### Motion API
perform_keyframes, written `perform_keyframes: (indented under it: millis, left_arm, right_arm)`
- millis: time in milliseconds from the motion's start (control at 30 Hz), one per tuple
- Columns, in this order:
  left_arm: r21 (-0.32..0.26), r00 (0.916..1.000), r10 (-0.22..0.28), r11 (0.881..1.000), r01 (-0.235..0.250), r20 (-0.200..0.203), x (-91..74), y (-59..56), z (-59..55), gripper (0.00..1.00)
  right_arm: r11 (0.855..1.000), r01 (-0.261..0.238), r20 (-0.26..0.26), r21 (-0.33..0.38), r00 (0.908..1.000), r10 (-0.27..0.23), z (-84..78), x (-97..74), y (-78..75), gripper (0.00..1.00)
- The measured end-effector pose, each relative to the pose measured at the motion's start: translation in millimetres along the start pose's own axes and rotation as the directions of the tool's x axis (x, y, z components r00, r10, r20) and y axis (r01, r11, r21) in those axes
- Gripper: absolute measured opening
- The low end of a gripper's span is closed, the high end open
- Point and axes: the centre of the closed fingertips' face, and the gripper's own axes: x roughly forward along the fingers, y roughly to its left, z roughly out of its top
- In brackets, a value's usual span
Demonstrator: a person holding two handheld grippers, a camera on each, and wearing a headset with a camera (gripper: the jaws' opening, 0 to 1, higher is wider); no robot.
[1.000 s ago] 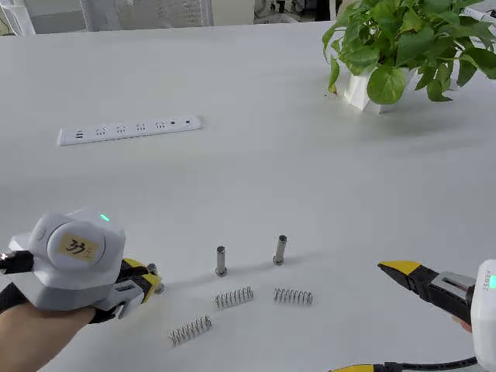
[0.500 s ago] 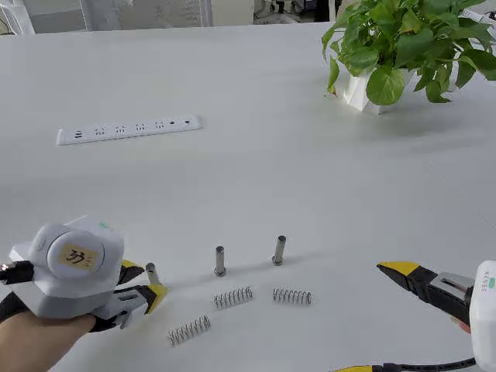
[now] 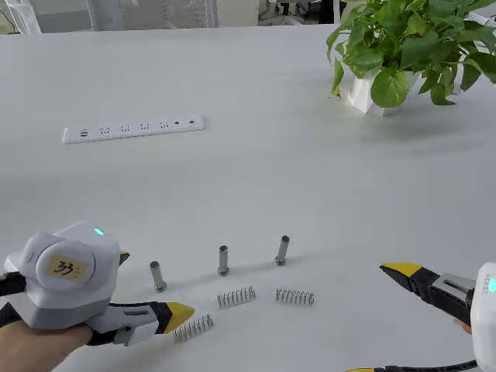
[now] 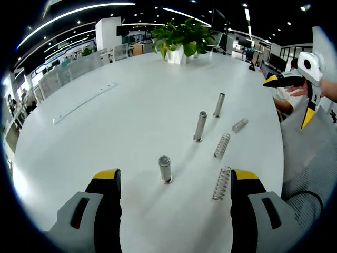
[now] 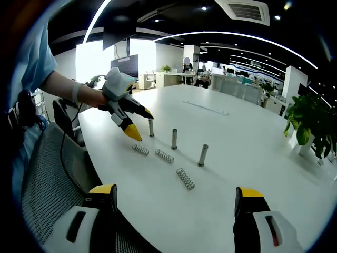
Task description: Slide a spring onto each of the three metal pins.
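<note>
While the left hand-held gripper and right hand-held gripper are held wide open, empty, the left pin — close to the left jaws — could be toppled when the near spring is grasped.

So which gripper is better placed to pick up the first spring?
Probably left. The left gripper is open, with the nearest spring lying just beside one tip and a bare pin in line between its jaws. The right gripper, also open, hangs farther off.
</note>
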Motion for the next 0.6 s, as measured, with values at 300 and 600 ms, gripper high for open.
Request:
perform_keyframes:
  millis: [300, 600]
  left_arm:
    - [0.004, 0.9995, -0.031, 1.000, 0.031, 0.001, -8.1, -8.3, -3.2, 0.99]
    - [-0.015, 0.9994, -0.030, 0.999, 0.030, 0.015, -20.8, -10.0, -7.0, 0.99]
  right_arm:
    - [1.000, 0.008, -0.010, -0.010, 0.9999, -0.008, -1.5, -1.1, -5.9, 0.99]
    - [1.000, 0.007, -0.029, -0.023, 0.9996, -0.008, -5.1, -3.2, -18.1, 0.99]
